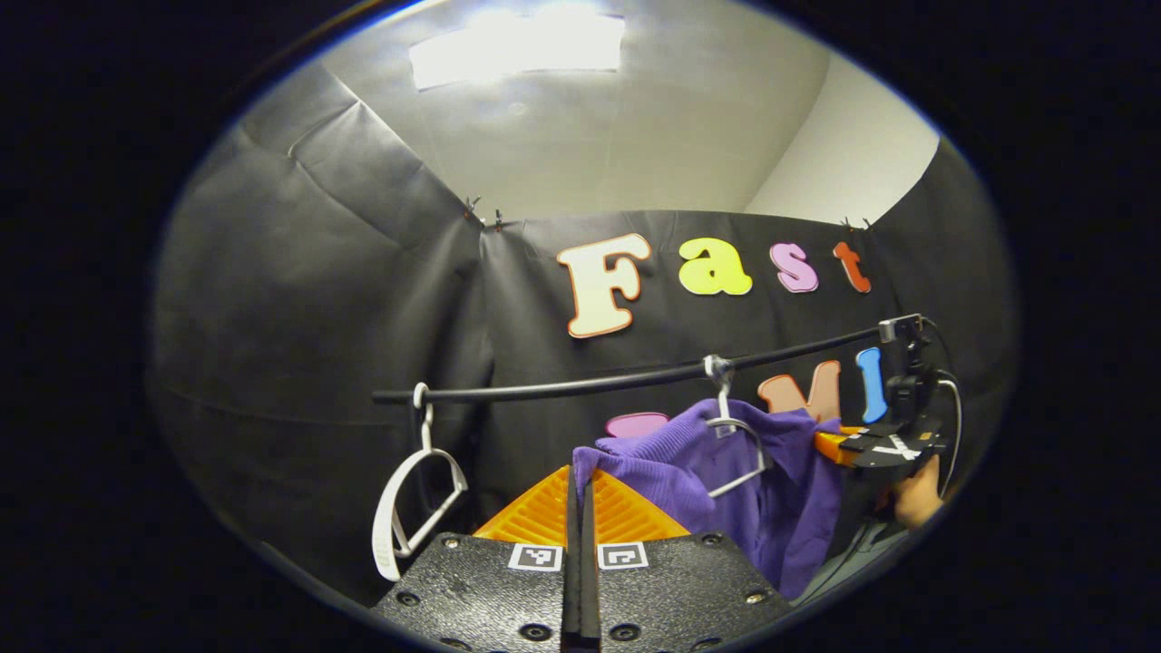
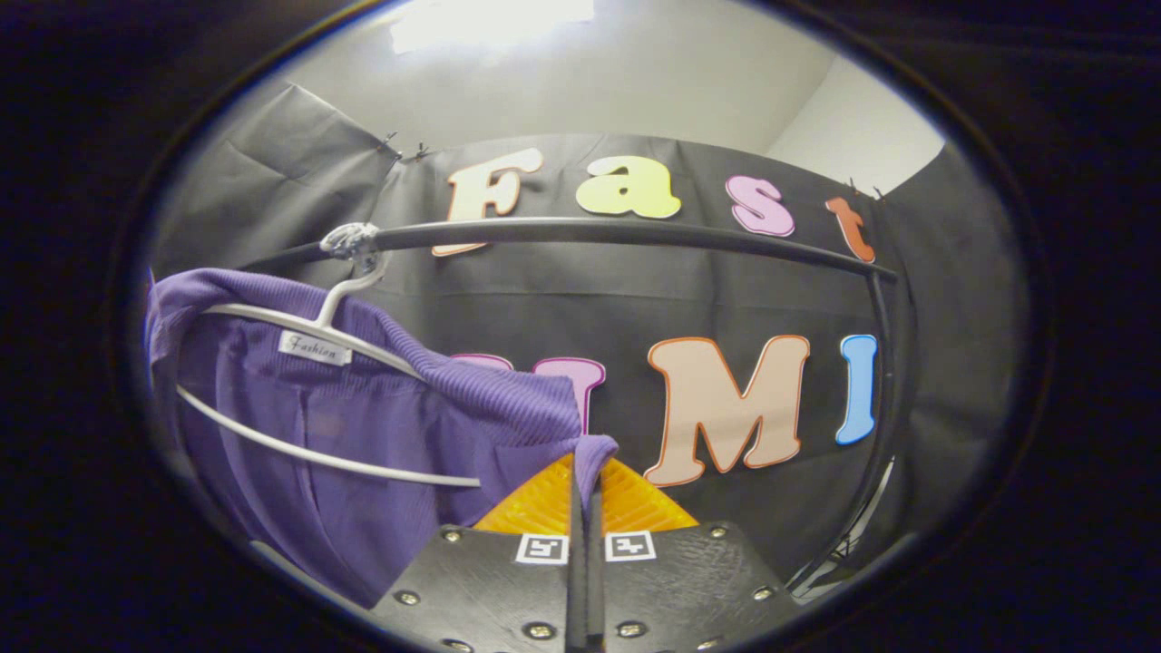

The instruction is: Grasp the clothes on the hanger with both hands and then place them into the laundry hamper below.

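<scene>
Two grips are on: my left gripper (image 1: 580,481) is clenched on one shoulder of the top (image 1: 726,472), my right gripper (image 2: 585,472) on the other. The top hangs on its hanger (image 2: 317,390) under the rail (image 2: 635,234). I judge lifting off and lowering to the hamper remain.

Purple garment (image 2: 381,426): ribbed knit cloth, matt, soft-looking, with a small woven neck label (image 2: 315,347). White hanger (image 2: 317,453) under it: smooth plastic, slight sheen (hook looks metallic, hard to tell). Spare white hanger (image 1: 408,494): same smooth plastic. Rail (image 1: 635,376): dark smooth tube, faint gloss. Booth wall (image 1: 299,299): black matt cloth, creased. Left gripper (image 1: 580,494) body: black, rough pebbled plastic, with shiny screws. Ceiling (image 1: 653,136): matt painted surface.
</scene>
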Available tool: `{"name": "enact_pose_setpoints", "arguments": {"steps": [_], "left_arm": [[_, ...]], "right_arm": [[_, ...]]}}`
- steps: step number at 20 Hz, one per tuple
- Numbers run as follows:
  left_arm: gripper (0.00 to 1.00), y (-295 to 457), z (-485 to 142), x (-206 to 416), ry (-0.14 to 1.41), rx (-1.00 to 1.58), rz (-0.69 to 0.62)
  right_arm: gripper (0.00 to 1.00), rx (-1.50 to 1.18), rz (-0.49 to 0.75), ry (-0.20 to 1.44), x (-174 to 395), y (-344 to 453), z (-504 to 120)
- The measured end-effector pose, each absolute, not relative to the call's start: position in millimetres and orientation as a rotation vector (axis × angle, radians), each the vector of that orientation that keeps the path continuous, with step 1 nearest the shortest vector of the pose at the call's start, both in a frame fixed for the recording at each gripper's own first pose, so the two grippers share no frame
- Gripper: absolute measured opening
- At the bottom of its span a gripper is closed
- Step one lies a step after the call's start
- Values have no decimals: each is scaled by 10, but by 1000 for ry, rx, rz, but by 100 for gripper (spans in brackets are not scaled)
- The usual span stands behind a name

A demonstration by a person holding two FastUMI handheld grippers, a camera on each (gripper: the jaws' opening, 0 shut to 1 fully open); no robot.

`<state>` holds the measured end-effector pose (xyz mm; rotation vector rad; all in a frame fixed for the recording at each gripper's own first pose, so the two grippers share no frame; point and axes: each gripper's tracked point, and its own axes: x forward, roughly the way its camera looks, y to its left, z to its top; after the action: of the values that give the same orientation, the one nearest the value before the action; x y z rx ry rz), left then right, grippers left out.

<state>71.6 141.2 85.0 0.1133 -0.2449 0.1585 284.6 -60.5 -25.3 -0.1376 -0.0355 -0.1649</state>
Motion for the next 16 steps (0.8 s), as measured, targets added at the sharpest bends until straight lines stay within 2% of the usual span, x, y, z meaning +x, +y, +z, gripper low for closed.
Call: {"name": "enact_pose_setpoints", "arguments": {"steps": [7,16], "left_arm": [[0,1677,1148,1086,-311,205,277],[0,1767,1295,1320,-354,279,318]], "right_arm": [[1,-139,-172,-41,3148,-662,-166],[0,-294,-223,-179,3549,-734,136]]}}
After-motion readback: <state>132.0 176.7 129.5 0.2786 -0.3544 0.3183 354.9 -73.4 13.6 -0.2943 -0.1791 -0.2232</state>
